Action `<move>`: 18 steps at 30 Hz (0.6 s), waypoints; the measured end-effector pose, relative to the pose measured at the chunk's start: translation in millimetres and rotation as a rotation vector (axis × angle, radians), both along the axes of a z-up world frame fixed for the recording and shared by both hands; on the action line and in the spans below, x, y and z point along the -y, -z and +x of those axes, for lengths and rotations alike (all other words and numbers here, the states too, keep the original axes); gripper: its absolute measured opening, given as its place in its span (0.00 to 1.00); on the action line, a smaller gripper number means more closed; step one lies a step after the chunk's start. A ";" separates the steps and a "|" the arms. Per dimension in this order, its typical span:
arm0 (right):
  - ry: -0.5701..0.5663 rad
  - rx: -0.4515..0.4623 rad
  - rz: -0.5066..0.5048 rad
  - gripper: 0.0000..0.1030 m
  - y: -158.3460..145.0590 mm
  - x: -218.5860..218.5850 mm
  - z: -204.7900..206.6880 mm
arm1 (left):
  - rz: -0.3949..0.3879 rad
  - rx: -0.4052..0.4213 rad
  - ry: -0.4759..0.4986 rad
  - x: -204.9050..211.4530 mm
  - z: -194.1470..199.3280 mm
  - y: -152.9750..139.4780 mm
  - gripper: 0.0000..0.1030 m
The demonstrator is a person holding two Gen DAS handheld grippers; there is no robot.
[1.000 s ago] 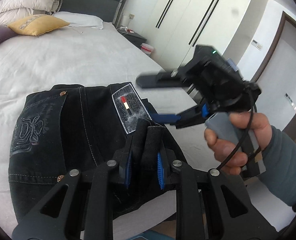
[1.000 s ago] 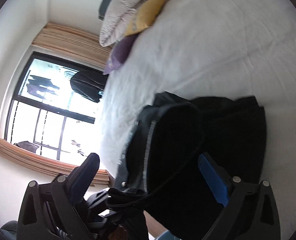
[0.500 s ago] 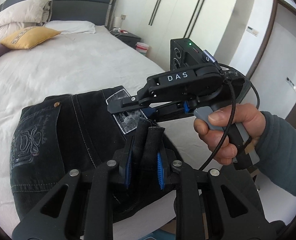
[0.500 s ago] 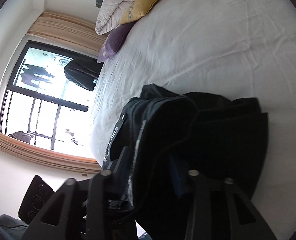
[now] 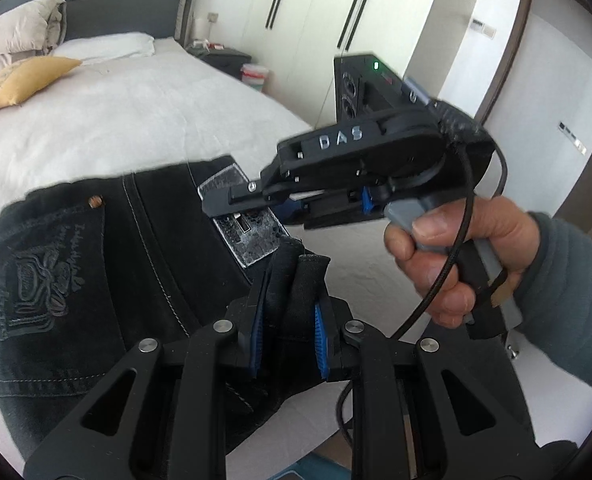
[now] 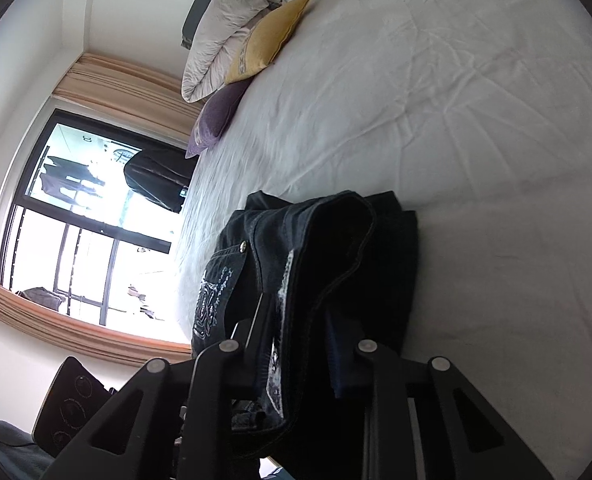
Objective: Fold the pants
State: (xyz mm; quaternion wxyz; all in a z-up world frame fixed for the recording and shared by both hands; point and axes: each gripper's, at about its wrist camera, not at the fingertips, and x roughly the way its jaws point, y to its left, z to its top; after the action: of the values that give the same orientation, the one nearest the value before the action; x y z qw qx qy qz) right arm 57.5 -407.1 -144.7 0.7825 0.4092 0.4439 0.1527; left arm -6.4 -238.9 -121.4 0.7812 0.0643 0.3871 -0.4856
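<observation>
Pants [image 5: 136, 264] of black denim, with pale stitching, a copper rivet and a silver waistband patch [image 5: 244, 224], lie bunched at the near edge of the white bed sheet [image 5: 144, 120]. We hold two black two-finger grippers with blue pads.

1. Left gripper [image 5: 288, 320]: we see its pads pressed against a thick fold of the black fabric, which stands up between them. The jaws pinch this fold.
2. Right gripper [image 6: 303, 360]: in its own view, the waistband edge with the silver patch runs between its two fingers. The jaws are closing on this edge, and the blue pad already lies against the cloth. In the left wrist view we see this gripper, marked "DAS", reaching across the patch, carried by a hand [image 5: 451, 256] in a grey-green sleeve [image 5: 567, 300].

A yellow cushion [image 6: 268, 40], a purple cushion [image 6: 220, 116] and a folded pale duvet [image 6: 224, 28] rest at the head of the bed, well apart from the pants.
</observation>
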 end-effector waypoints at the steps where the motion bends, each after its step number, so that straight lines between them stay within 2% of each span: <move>1: 0.005 -0.009 -0.002 0.24 4.3 1.8 1.2 | 0.009 -0.011 0.001 3.8 3.4 7.4 0.18; 5: 0.021 -0.034 0.006 0.24 25.4 11.4 1.0 | 0.018 -0.031 0.007 13.2 3.5 30.7 0.22; 7: 0.023 -0.032 0.027 0.24 34.1 14.1 -0.6 | 0.002 -0.036 0.015 13.3 0.7 33.4 0.27; 8: 0.025 -0.026 0.034 0.24 36.2 15.5 -2.9 | -0.009 -0.043 0.020 13.0 -0.6 34.1 0.32; 9: 0.025 -0.018 0.038 0.24 36.5 16.4 -5.3 | -0.016 -0.051 0.026 12.7 -0.6 34.8 0.43; 10: 0.026 -0.013 0.041 0.24 36.2 16.3 -6.3 | -0.034 -0.080 0.045 11.2 -2.0 33.0 0.49; 11: 0.028 -0.011 0.048 0.28 35.8 17.0 -7.5 | -0.047 -0.099 0.057 9.2 -2.7 29.6 0.57; 13: 0.040 -0.021 0.070 0.36 33.9 20.7 -11.7 | -0.068 -0.112 0.057 -1.0 -7.5 21.2 0.60; 16: 0.068 -0.011 0.022 0.45 17.6 27.3 -21.0 | -0.120 -0.127 0.029 -30.8 -8.8 0.2 0.60; 18: 0.091 0.001 0.020 0.46 6.8 31.5 -26.8 | -0.163 -0.116 -0.010 -53.8 -4.6 -13.2 0.62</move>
State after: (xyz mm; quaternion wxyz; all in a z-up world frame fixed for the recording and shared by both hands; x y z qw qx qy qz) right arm 30.7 -438.6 -151.4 0.7847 0.4367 0.4227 0.1217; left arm -11.0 -185.1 -108.2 0.7626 -0.0297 0.3912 -0.5144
